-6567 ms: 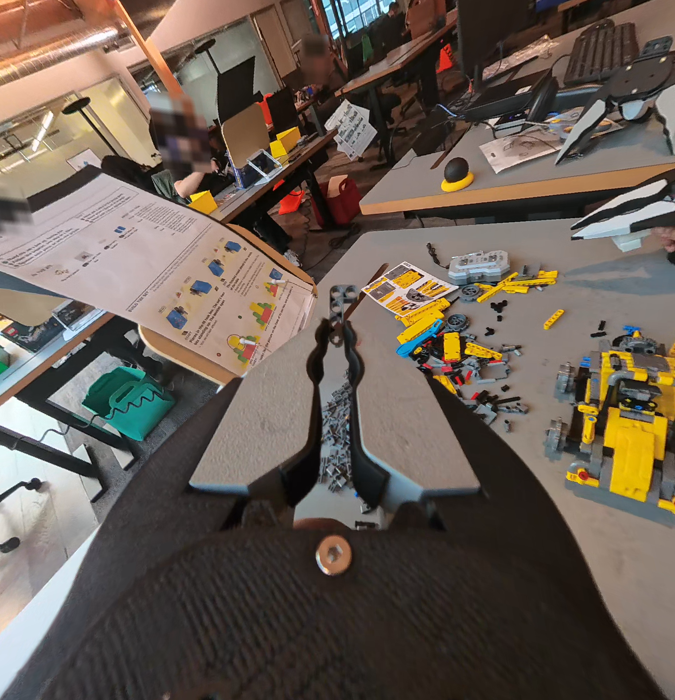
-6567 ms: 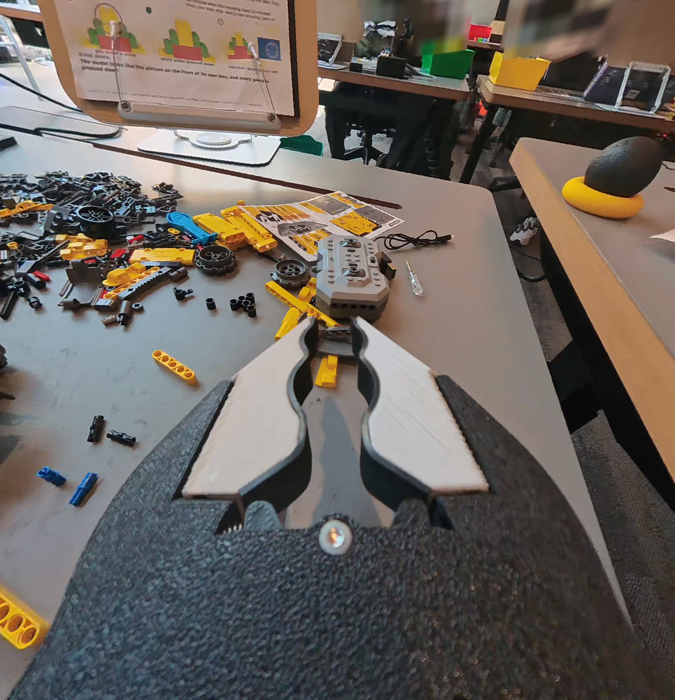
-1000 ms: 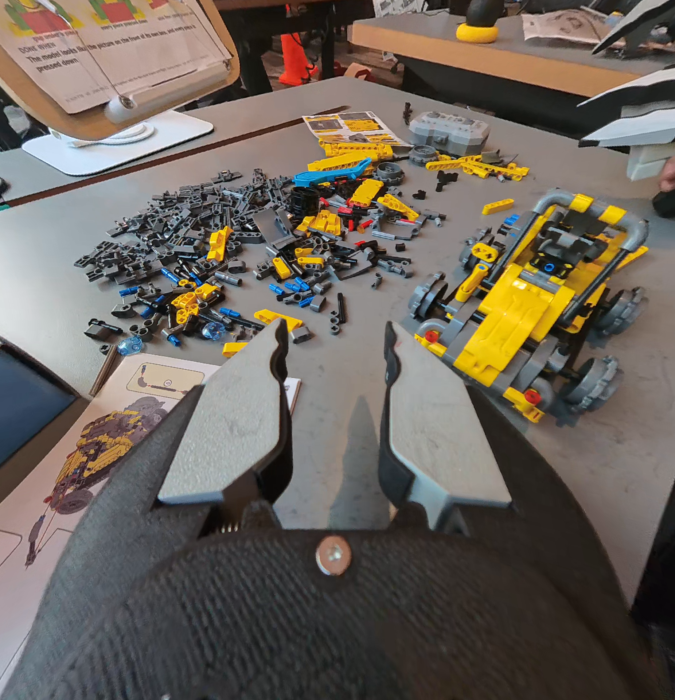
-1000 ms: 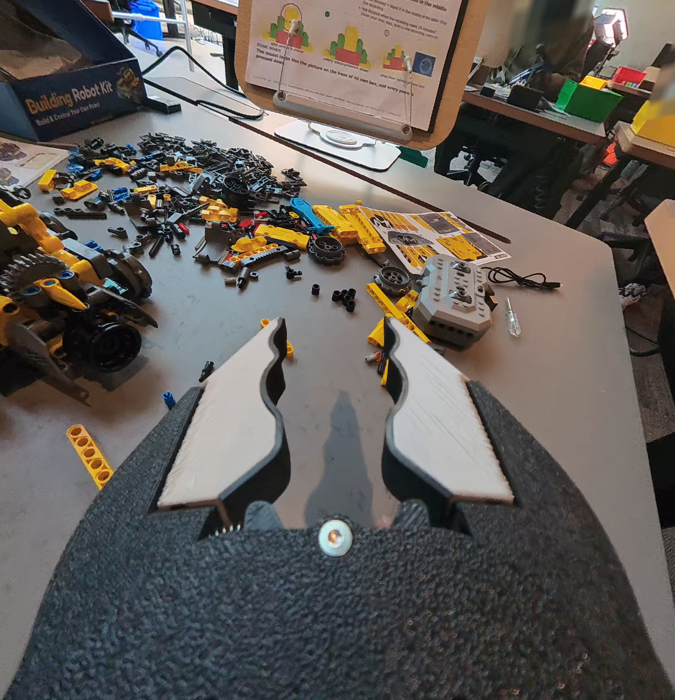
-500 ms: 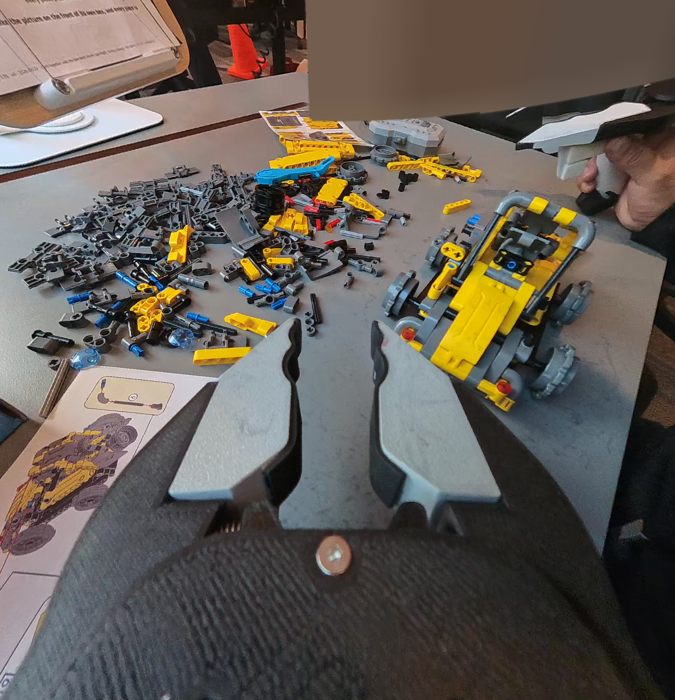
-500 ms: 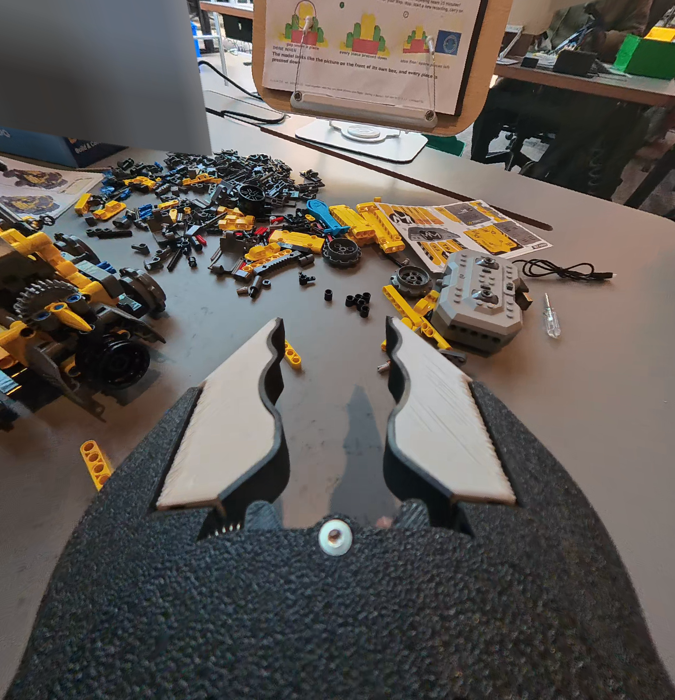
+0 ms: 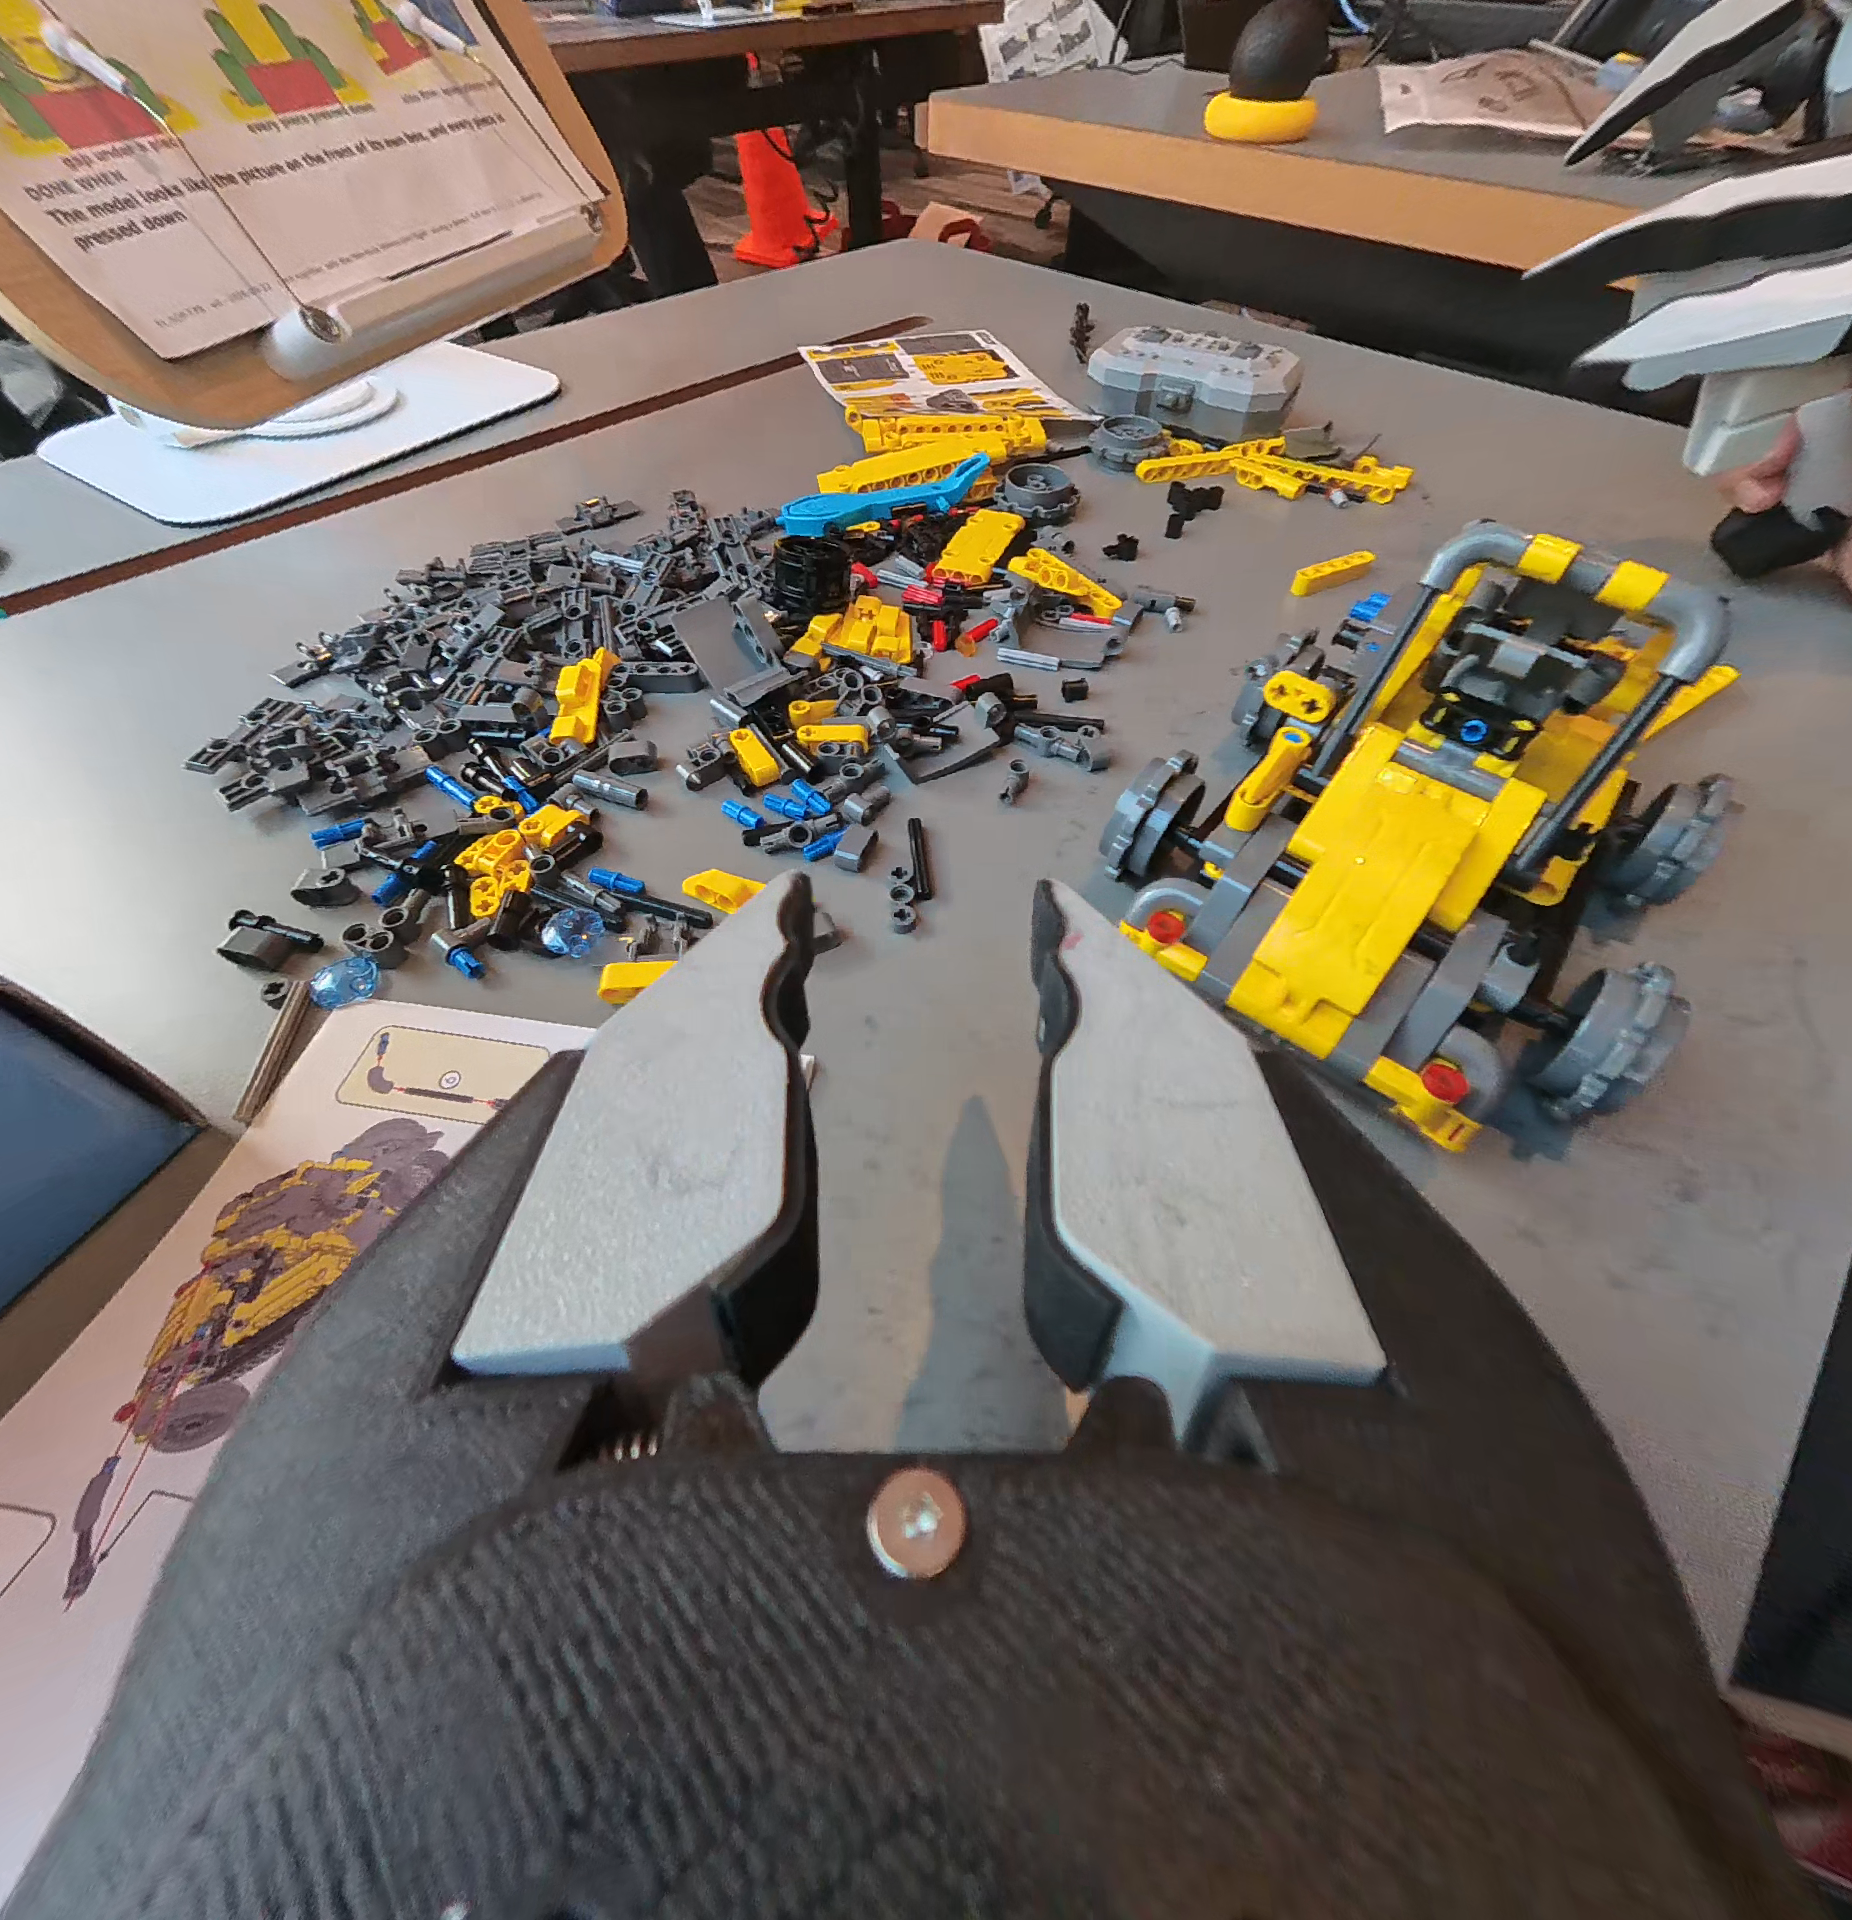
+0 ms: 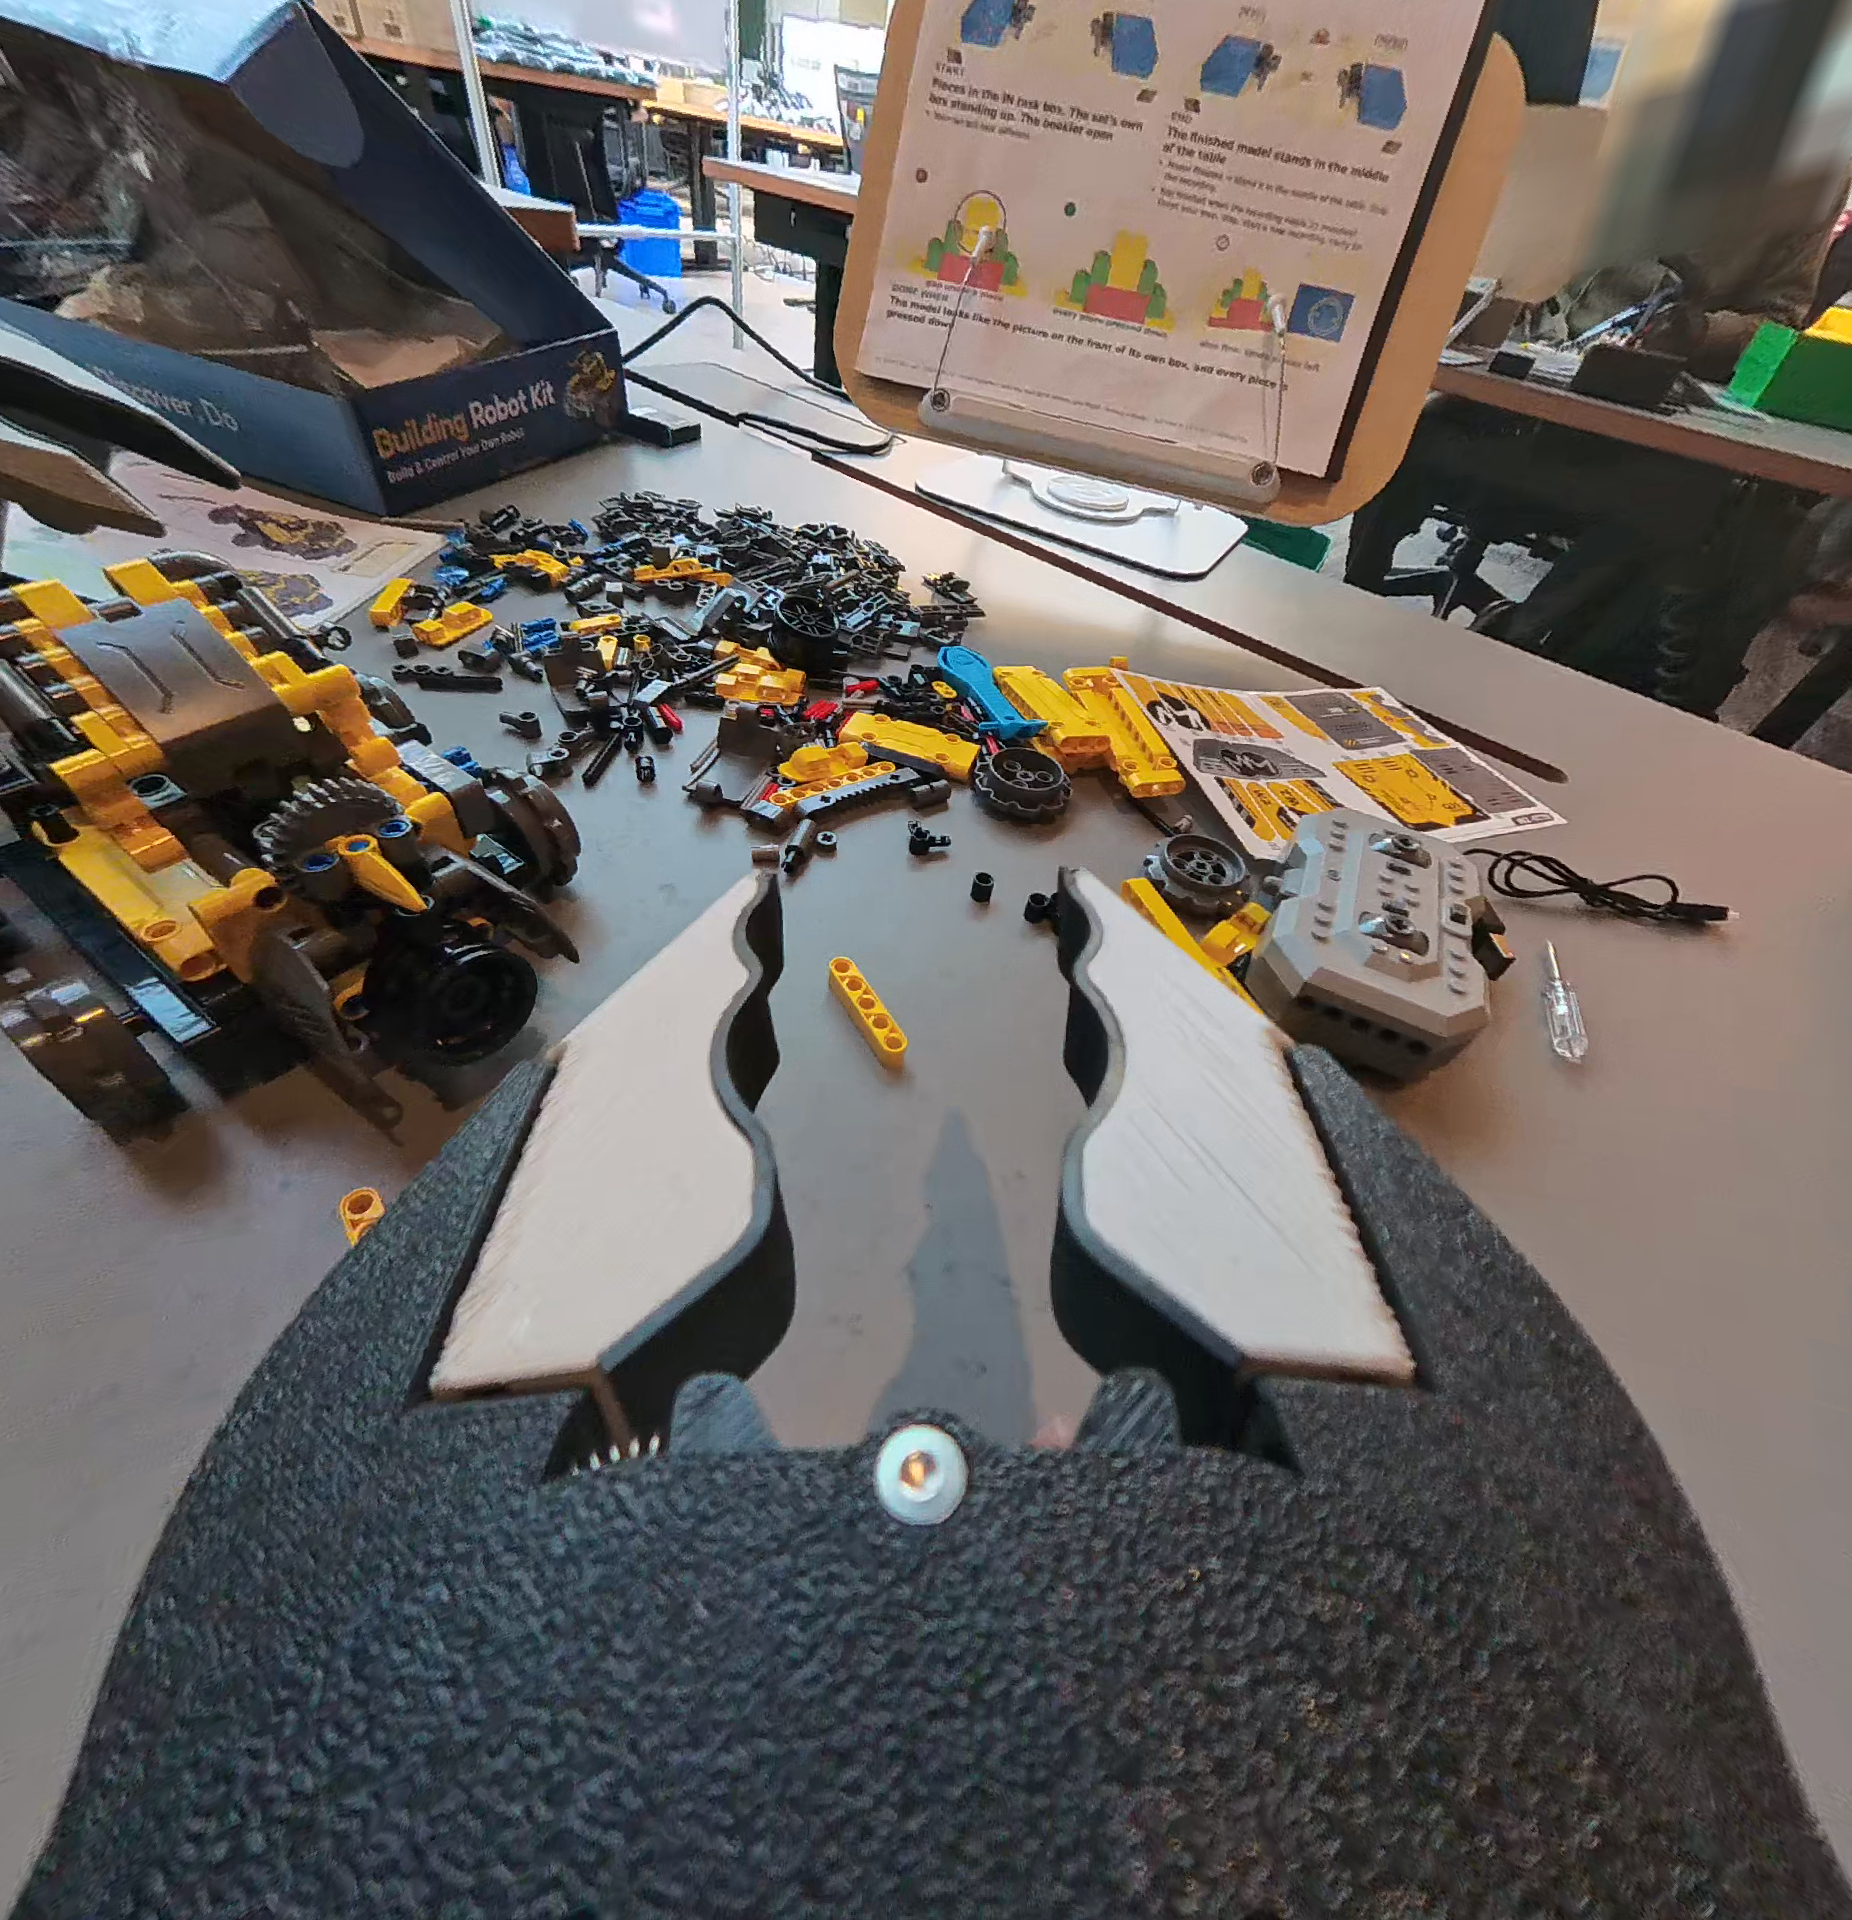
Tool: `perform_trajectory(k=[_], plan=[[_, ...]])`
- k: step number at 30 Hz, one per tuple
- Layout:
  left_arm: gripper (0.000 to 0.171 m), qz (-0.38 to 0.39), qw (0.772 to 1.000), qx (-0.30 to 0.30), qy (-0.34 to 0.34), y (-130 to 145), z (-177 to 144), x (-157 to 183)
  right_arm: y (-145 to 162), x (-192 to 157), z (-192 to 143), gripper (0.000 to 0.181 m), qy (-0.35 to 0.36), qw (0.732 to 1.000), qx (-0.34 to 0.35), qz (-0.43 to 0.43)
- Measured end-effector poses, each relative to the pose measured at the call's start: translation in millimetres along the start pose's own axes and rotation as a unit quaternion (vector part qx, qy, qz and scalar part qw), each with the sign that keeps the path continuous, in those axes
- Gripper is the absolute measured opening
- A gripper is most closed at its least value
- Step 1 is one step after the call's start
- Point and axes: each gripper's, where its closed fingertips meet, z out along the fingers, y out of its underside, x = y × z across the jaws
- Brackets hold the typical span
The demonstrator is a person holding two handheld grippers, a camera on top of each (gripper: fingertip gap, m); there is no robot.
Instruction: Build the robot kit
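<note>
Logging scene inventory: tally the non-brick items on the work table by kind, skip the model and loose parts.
Kit box: 1
Booklet: 1
Sticker sheet: 1
Screwdriver: 1
Cable: 1
Page stand: 1
Total: 6

Left gripper [image 7: 914, 914]: jaws parted, empty, held over bare grey table [image 7: 943, 1049]; nearest a few small black pins [image 7: 909, 883] just ahead, loose-parts pile [image 7: 631, 707] ahead-left, yellow and grey vehicle model [image 7: 1421, 831] ahead-right, upright on its wheels, an open instruction booklet [image 7: 278, 1195] at lower left.

Right gripper [image 8: 914, 894]: jaws parted, empty, above table; short yellow five-hole beam [image 8: 868, 1012] lying flat on the table, seen between the fingers, untouched. Grey battery box [image 8: 1369, 940] just right of the right finger; yellow vehicle model [image 8: 226, 810] to the left; small black connectors [image 8: 982, 886] near the fingertips.
</note>
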Motion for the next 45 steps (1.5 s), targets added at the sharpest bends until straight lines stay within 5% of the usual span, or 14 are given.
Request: perform_trajectory(k=[20,23,27,30,45], plan=[[0.046,0.131,0.986,-0.016,-0.099,1.7,4.1,-1.7,26.7,-2.5,15.8,0.062,0.05,0.993,-0.089,-0.059],[0.043,0.118,0.988,0.0,-0.1,-2.4,1.5,-3.1,22.9,-3.8,14.2,0.062,0.04,0.995,-0.076,-0.046],[0.065,0.063,0.993,-0.009,-0.095,0.5,1.8,-12.4,20.7,-14.3,13.7,0.06,0.011,0.996,-0.069,-0.053],[0.066,0.028,0.997,-0.006,-0.073,1.0,1.1,-12.1,19.9,-31.3,15.0,0.059,-0.018,0.995,-0.067,-0.077],[0.045,0.001,1.0,-0.004,-0.024,2.0,0.6,-4.0,23.5,-8.8,13.1,0.056,0.026,0.996,-0.075,-0.035]])
